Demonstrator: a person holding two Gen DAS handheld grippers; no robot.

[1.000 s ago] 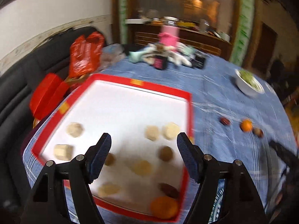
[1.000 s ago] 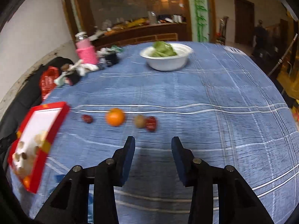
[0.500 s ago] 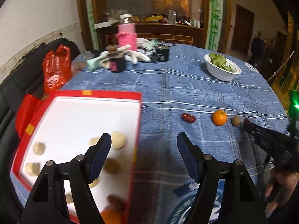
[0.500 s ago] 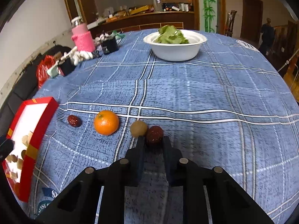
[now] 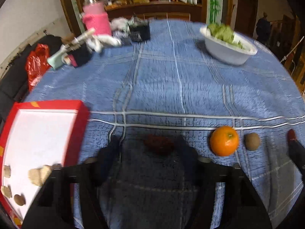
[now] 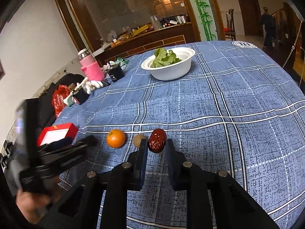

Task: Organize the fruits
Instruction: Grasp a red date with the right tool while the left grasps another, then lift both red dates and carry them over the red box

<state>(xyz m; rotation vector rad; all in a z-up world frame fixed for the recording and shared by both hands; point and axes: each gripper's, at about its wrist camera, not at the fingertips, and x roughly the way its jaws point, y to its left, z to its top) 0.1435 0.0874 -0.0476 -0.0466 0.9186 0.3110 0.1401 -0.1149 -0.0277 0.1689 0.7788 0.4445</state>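
A dark red date [image 5: 158, 146] lies on the blue checked cloth between the blurred fingers of my left gripper [image 5: 148, 149]. Its jaws are closing, with gaps still showing on both sides of the fruit. To the right sit an orange [image 5: 224, 140] and a small brown fruit [image 5: 252, 141]. My right gripper [image 6: 156, 145] is shut on a second red date [image 6: 156, 140], pinched at its fingertips, beside the brown fruit [image 6: 138, 140] and the orange [image 6: 115, 138]. The left gripper [image 6: 83, 143] shows blurred at the left of the right wrist view.
A red-rimmed white tray [image 5: 76, 114] with several pale and brown pieces lies at the left. At the back stand a white bowl [image 6: 169, 70] of green leaves, a pink bottle [image 6: 91, 68], a black cup [image 6: 115, 74] and a red bag [image 6: 59, 99]. A hand [image 6: 32, 200] holds the left gripper.
My left gripper swung right from over the tray to the dark date, and its jaws narrowed. My right gripper closed on the red date and has tilted a little.
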